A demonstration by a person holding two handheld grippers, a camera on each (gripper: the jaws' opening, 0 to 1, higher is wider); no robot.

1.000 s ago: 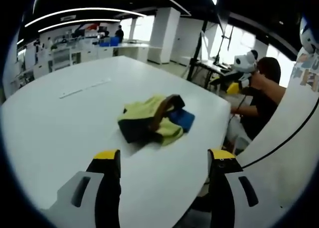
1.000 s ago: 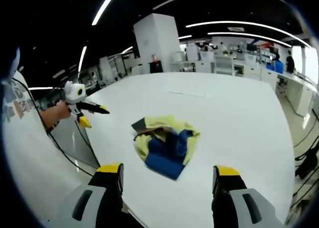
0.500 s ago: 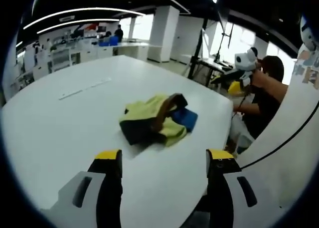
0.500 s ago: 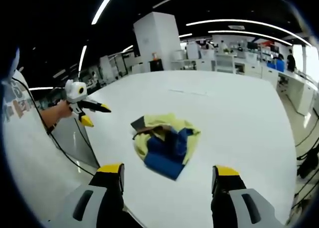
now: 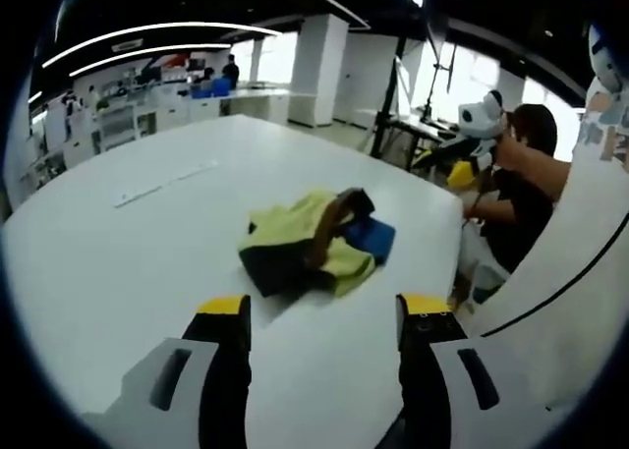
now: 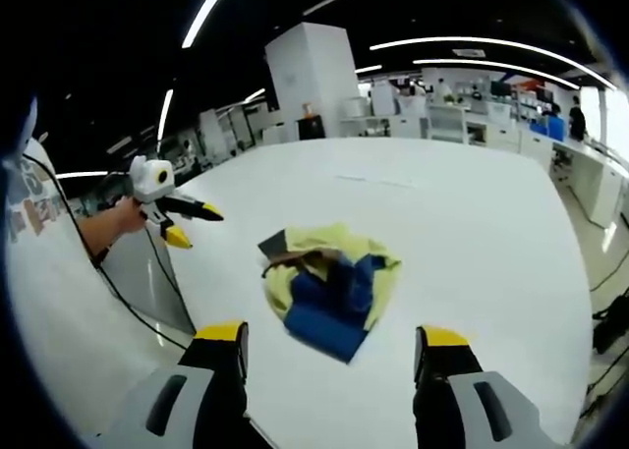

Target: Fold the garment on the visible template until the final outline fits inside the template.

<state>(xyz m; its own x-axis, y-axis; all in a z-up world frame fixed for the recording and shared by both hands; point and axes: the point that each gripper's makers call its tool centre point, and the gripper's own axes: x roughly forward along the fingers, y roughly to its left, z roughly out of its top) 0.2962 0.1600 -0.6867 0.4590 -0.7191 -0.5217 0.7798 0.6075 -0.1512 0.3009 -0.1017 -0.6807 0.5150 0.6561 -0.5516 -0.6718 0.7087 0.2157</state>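
Observation:
A crumpled garment [image 5: 313,241] in yellow, black and blue with a brown strip lies bunched on the white table [image 5: 118,262], near its edge. My left gripper [image 5: 324,309] is open, short of the garment, with nothing between its yellow-tipped jaws. In the right gripper view the same garment [image 6: 329,284] lies blue side towards me, and my right gripper [image 6: 329,337] is open just in front of it, above the table [image 6: 472,233]. The left gripper [image 6: 195,225] hangs off the table's edge, jaws spread. The right gripper [image 5: 449,164] appears beside the table.
A faint pale strip [image 5: 162,179] marks the table beyond the garment, also visible as a thin strip [image 6: 378,182] in the right gripper view. A person's arm [image 5: 536,169] and white sleeve are close by. Desks, shelves and pillars stand around the room.
Both views have shifted slightly with the hands. The garment lies as before, and both grippers remain open and clear of it.

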